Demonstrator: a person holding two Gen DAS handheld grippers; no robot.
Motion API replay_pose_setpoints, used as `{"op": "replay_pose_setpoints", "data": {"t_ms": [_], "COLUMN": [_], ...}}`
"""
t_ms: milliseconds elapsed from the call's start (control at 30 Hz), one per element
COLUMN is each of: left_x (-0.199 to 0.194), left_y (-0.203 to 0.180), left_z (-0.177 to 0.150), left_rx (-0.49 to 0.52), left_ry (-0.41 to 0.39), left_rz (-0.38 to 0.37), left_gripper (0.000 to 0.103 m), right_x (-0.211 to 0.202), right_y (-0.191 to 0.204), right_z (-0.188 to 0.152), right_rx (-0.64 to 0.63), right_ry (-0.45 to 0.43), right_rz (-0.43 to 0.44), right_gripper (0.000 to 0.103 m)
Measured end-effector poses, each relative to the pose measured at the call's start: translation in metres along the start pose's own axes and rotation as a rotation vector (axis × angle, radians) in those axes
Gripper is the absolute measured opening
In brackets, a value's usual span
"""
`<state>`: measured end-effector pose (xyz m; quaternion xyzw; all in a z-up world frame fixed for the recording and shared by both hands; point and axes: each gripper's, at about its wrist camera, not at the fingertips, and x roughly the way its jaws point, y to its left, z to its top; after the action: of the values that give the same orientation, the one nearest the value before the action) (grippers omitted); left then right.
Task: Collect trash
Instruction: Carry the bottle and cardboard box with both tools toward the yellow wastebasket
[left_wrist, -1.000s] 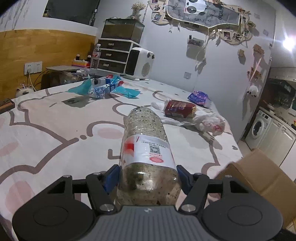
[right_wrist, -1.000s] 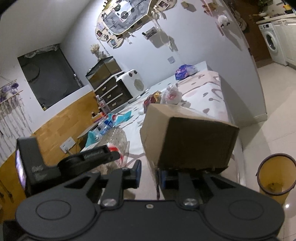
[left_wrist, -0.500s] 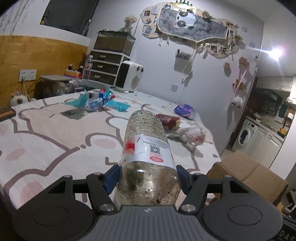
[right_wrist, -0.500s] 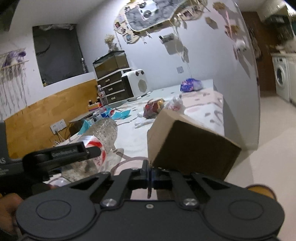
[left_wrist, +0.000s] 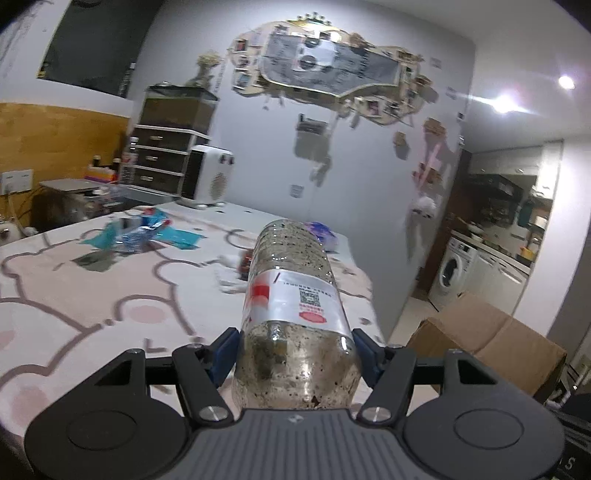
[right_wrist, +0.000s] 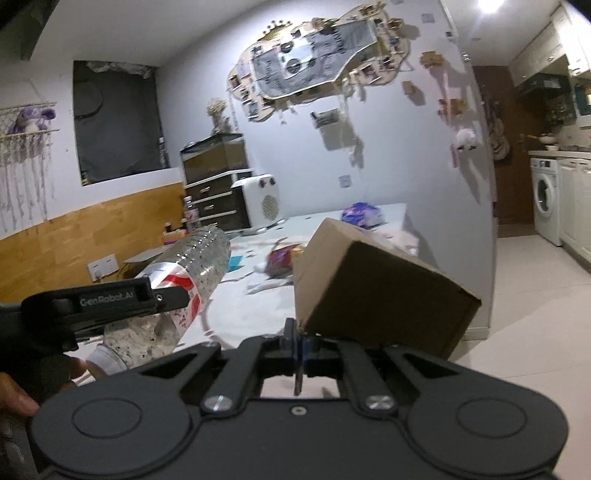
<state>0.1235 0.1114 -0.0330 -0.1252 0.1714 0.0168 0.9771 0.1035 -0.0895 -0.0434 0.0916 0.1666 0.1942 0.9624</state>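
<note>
Left tongs (left_wrist: 295, 352): clenched on the plastic bottle (left_wrist: 295, 306), blue pads pressed against either side of its lower body.
Plastic bottle: clear, speckled with dark grime inside, white label with a red mark and a printed code; held off the bed and pointing away from the camera. In the right wrist view it shows at the left (right_wrist: 192, 266), tilted, with the side of the left tongs across it.
Right tongs (right_wrist: 298, 345): pinched fully together on a thin edge of the cardboard box (right_wrist: 373, 291) (a flap or a wall, cannot tell which).
Cardboard box: brown, carried in the air and tilted, one corner down at the pads; in the left wrist view it sits at the lower right (left_wrist: 491, 343).
Bed (left_wrist: 110, 291): pale cover with pink bear outlines in dark line.
Litter on the bed: blue wrappers (left_wrist: 147, 232) at the far left; a red snack packet (right_wrist: 282, 258) and white crumpled plastic near the middle, blurred; a purple packet (right_wrist: 360, 214) by the far edge.
Heater (left_wrist: 210, 177): white, at the head of the bed, beside a dark drawer unit (left_wrist: 162, 166).
Washing machine (right_wrist: 545, 199): white, in the kitchen area to the right.
Person's hand (right_wrist: 14, 391): partly visible at the lower left edge.
</note>
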Motion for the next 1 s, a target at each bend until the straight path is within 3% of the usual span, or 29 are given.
{"op": "replay_pose_setpoints", "data": {"t_ms": [600, 833, 1000], "left_x": [0.041, 0.068, 0.105], "left_y": [-0.129, -0.174, -0.201], "left_z": [-0.046, -0.080, -0.115], "left_rx": [0.077, 0.103, 0.113], "left_ry": [0.112, 0.198, 0.301], "left_rz": [-0.204, -0.266, -0.262], "left_gripper": [0.066, 0.066, 0.066], "right_x": [-0.056, -0.065, -0.058], "right_y": [-0.117, -0.160, -0.192], "right_z": [-0.004, -0.018, -0.035], "right_rx": [0.055, 0.081, 0.096], "right_ry": [-0.005, 0.019, 0.055], "right_rz": [-0.236, -0.305, -0.341], "right_gripper": [0.003, 0.003, 0.003]}}
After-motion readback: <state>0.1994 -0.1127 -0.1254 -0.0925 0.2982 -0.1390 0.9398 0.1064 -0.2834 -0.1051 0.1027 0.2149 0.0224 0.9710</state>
